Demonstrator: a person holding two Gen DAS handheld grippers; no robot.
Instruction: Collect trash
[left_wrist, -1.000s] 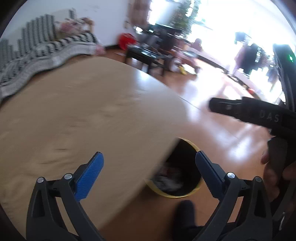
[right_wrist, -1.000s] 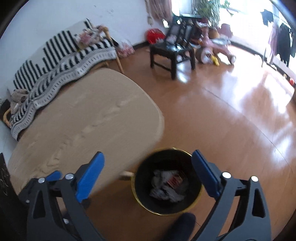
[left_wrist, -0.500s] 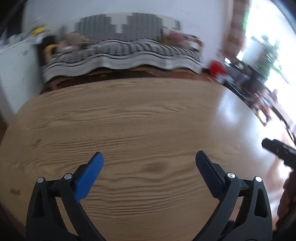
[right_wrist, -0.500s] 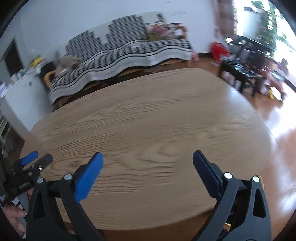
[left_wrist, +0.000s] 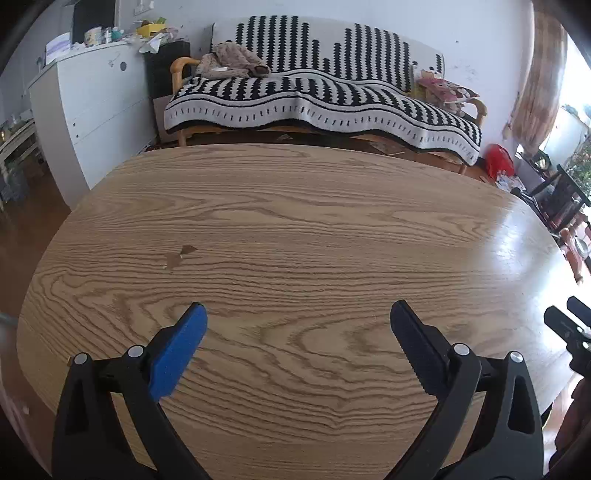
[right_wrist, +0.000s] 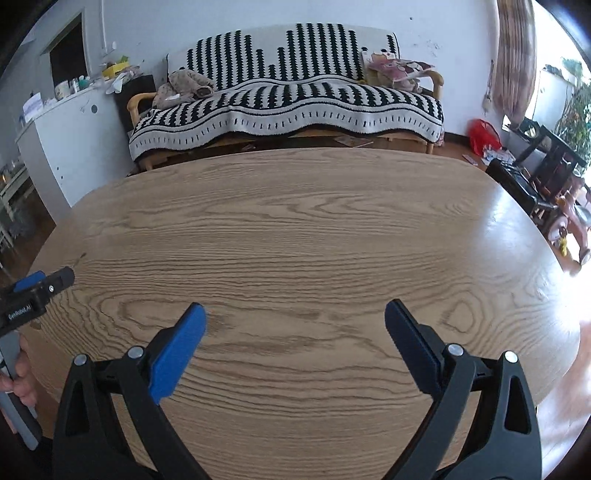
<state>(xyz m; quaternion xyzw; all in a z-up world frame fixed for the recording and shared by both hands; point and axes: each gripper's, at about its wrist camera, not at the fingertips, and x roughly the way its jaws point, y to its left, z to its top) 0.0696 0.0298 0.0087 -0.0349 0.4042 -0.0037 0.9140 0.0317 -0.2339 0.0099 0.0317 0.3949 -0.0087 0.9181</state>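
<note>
My left gripper (left_wrist: 297, 321) is open and empty, held over the near part of the oval wooden table (left_wrist: 295, 229). My right gripper (right_wrist: 293, 319) is open and empty, also over the near part of the table (right_wrist: 295, 229). The right gripper's tip shows at the right edge of the left wrist view (left_wrist: 569, 325). The left gripper's tip shows at the left edge of the right wrist view (right_wrist: 37, 286). I see no trash on the tabletop, only a small wet-looking mark (left_wrist: 179, 256). The trash bin is out of view.
A sofa with a black-and-white blanket (left_wrist: 321, 96) stands behind the table. A white cabinet (left_wrist: 92, 107) is at the back left. A red bag (left_wrist: 498, 166), dark chairs (right_wrist: 546, 173) and a child's tricycle (right_wrist: 569, 225) stand on the wooden floor at the right.
Both grippers swung up and left from the black bin on the floor to face across the tabletop toward the sofa. The bin left view. Both stayed open.
</note>
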